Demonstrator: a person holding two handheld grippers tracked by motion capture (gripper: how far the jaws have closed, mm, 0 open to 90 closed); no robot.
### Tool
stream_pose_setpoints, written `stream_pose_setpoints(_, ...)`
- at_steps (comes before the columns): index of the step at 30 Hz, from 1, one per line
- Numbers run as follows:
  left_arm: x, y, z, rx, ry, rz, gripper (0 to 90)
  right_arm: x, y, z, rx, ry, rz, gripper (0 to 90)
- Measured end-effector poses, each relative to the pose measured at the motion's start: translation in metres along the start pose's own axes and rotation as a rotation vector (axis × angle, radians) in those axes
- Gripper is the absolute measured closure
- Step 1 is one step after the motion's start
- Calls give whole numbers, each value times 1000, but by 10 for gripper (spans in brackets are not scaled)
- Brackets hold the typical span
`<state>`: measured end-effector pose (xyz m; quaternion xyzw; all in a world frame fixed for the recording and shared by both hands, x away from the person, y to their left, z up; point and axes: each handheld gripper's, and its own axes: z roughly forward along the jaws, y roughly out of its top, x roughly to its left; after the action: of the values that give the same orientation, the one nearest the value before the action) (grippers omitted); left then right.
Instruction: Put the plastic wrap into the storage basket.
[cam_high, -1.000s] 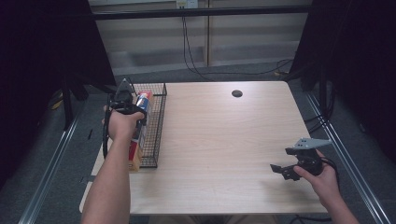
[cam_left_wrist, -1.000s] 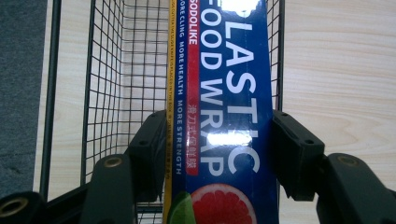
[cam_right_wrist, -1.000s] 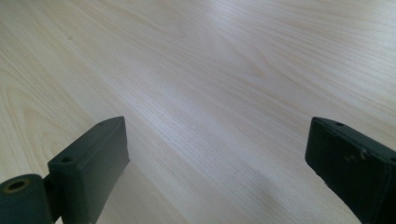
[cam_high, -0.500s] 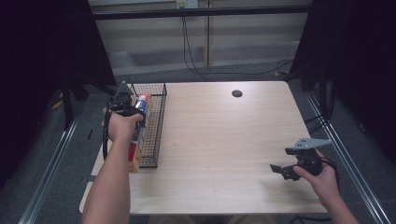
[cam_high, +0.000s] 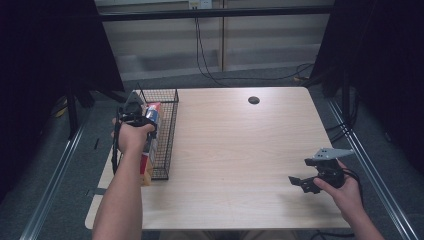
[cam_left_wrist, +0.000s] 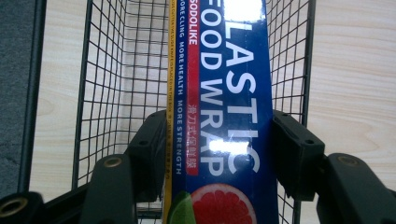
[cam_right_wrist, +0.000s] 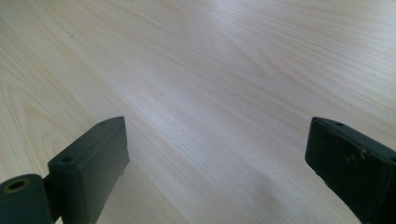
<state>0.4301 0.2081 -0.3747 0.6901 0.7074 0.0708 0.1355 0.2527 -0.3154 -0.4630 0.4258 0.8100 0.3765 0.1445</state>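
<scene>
At a pale wooden table, a person works a gripper in each hand. The left gripper, seen from above at the table's left edge, is clamped on a long blue box lettered "PLASTIC FOOD WRAP", its two black jaws pressed against the box's opposite sides. The box lies lengthwise over a black wire basket, which stands at the left side of the table; in the left gripper view the mesh walls run along both flanks of the box and the table's wood shows through the mesh. A grapefruit slice is printed at the box's near end. From above, the left hand covers much of the box, whose red and blue end pokes out beyond it, above the basket's far half. The right gripper is held just above bare tabletop near the front right corner, well apart from the basket, its jaws spread wide with nothing between them. A small dark round hole sits in the table's far side.
</scene>
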Motion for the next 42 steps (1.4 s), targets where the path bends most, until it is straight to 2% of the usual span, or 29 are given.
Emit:
stream_pose_setpoints(8, 2, 0, 5, 9, 8, 7, 431, 0, 0, 0, 1, -1, 1, 58)
stream_pose_setpoints(13, 3, -1, 6, 13, 11, -11, 430, 0, 0, 0, 3, -1, 4, 58)
stream_pose_setpoints(25, 2, 0, 11, 25, 20, -11, 426, 0, 0, 1, 2, 0, 1, 58)
stream_pose_setpoints(42, 0, -1, 12, 23, 31, 7, 411, 0, 1, 2, 6, 1, 1, 58)
